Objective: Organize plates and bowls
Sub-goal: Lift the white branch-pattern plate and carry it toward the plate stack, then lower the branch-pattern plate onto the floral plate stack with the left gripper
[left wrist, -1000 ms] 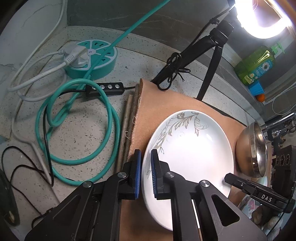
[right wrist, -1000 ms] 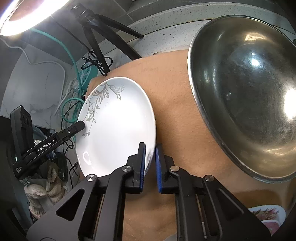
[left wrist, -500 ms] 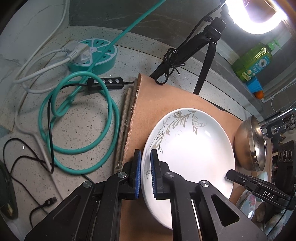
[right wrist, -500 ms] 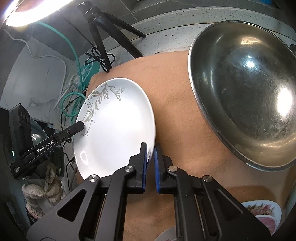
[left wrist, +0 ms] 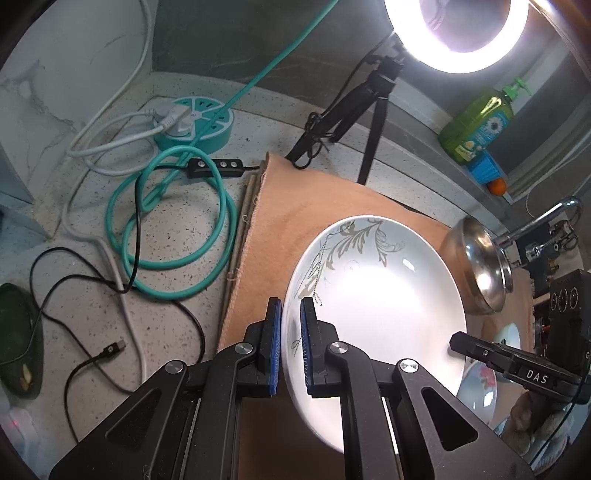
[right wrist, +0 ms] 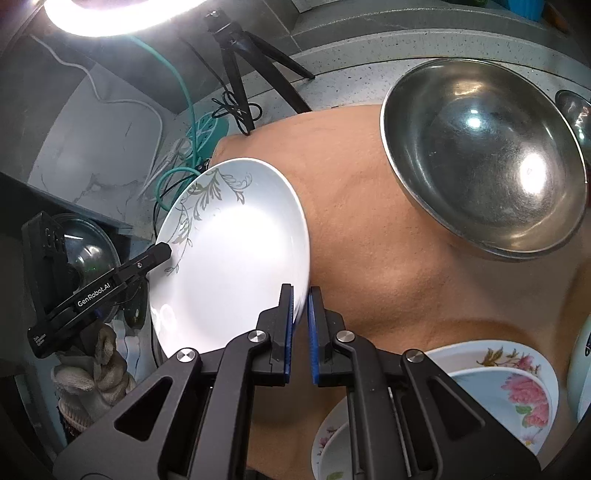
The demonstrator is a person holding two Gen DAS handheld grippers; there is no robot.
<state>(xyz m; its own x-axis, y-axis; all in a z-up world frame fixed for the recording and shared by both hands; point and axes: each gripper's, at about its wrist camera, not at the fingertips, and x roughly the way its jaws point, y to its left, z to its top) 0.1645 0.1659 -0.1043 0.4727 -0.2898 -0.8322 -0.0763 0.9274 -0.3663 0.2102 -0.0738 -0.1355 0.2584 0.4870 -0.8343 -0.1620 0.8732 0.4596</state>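
Plate lifted clear of the mat, held at both rims

Plate now rides higher than a second ago; the ring light has swung into view and the mat has dropped away beneath it, so the lift is under way, tilted, above the mat's left part. Left gripper has its jaws closed on the left rim; right gripper has its jaws closed on the right rim; the carry seems the step in hand, with the set-down spot yet to be chosen. Steel bowl lies on the mat to the far right, well apart; floral bowls are stacked near right and may be the goal. Tripod stands at the far edge and cables coil on the worktop to the left; both would foul a wide swing.
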